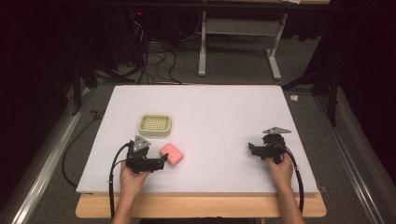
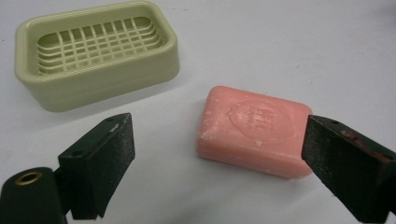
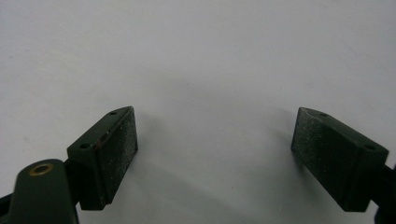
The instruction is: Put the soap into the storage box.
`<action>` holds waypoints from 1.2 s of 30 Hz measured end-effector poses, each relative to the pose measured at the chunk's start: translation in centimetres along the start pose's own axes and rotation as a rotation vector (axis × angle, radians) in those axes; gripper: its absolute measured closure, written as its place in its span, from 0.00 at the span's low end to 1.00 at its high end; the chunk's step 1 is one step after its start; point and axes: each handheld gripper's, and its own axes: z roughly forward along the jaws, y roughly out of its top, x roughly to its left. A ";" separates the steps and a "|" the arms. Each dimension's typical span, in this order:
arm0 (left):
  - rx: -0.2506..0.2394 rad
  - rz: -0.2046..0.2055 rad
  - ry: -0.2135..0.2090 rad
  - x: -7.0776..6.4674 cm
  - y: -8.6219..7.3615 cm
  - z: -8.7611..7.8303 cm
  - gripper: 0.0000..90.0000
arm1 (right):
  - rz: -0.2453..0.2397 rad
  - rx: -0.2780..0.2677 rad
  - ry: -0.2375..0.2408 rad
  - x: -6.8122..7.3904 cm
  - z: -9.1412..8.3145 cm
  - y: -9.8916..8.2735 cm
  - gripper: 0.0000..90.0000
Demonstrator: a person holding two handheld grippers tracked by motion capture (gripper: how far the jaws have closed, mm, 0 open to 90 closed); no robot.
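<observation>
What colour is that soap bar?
Pink; the soap bar shows best in the left gripper view.

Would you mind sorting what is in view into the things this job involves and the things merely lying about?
Belongs to the job: pink soap bar, green soap dish, left gripper.

Just lying about: cables on the floor, white table frame, small white scrap.

Pink soap [image 2: 254,131], pale green latticed dish [image 2: 95,53]

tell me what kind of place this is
Probably a lab or recording workspace: a white table on a carpeted floor, loose cables behind it, and a person holding a gripper in each hand near a pink soap.
</observation>
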 end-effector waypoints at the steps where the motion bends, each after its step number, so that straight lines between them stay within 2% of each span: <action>1: 0.001 0.003 -0.001 -0.1 0.0 0.1 0.12 | 0.001 0.000 0.000 0.0 0.0 0.0 0.17; 8: 0.010 0.018 -0.011 -0.6 0.2 0.7 0.11 | -0.001 -0.001 0.001 0.0 0.0 0.0 0.17; 14: 0.024 0.047 -0.011 -1.2 0.6 1.2 0.10 | -0.001 -0.001 0.001 0.0 0.0 0.0 0.17; 23: 0.062 0.079 -0.013 -1.8 0.9 2.4 0.08 | 0.001 0.001 0.000 0.0 0.0 0.0 0.17; 29: 0.086 0.092 -0.010 -2.0 1.0 3.4 0.06 | -0.001 -0.001 0.000 0.0 0.0 0.0 0.17; 33: 0.100 0.090 -0.031 -2.0 1.0 4.1 0.04 | -0.001 -0.001 0.001 0.0 0.0 0.0 0.17; 36: 0.112 0.096 -0.032 -2.1 0.9 4.5 0.04 | 0.000 0.000 0.000 0.0 0.0 0.0 0.17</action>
